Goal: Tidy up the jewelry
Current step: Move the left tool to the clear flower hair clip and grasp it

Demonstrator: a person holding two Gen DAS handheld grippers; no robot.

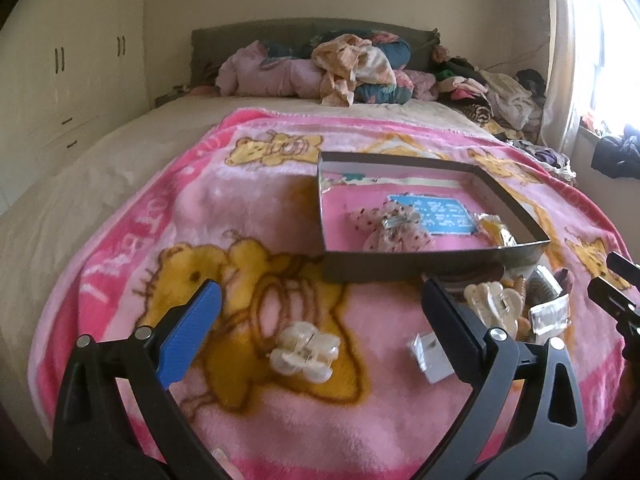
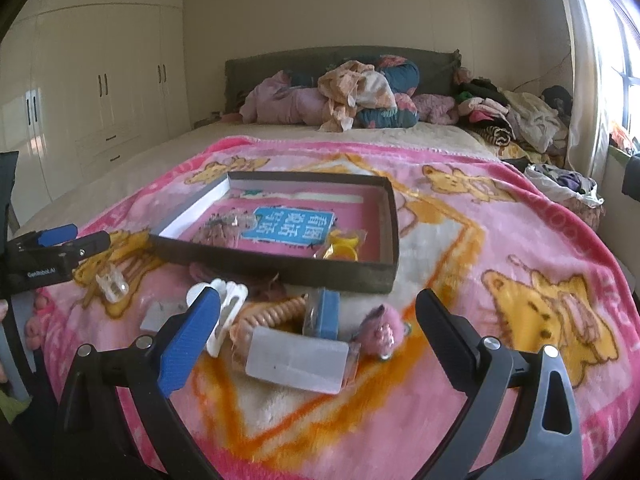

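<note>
Across the bed lies a pink blanket (image 2: pixel 460 240) with a shallow box (image 2: pixel 280 268) on it, a bow (image 1: pixel 390 226) inside. Left gripper (image 1: pixel 320 300) gapes above a pearly hair claw (image 1: pixel 305 354); right gripper (image 2: pixel 318 308) gapes above a clear case (image 2: pixel 296 364).

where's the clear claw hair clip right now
In the left wrist view, the clear claw hair clip lies on the pink blanket between the open left hand-held gripper's fingers, in front of the box.

Right gripper (image 2: pixel 318 306) is hovering with jaws spread wide over a clear packet (image 2: pixel 296 360), beside the box (image 2: pixel 280 270).
</note>
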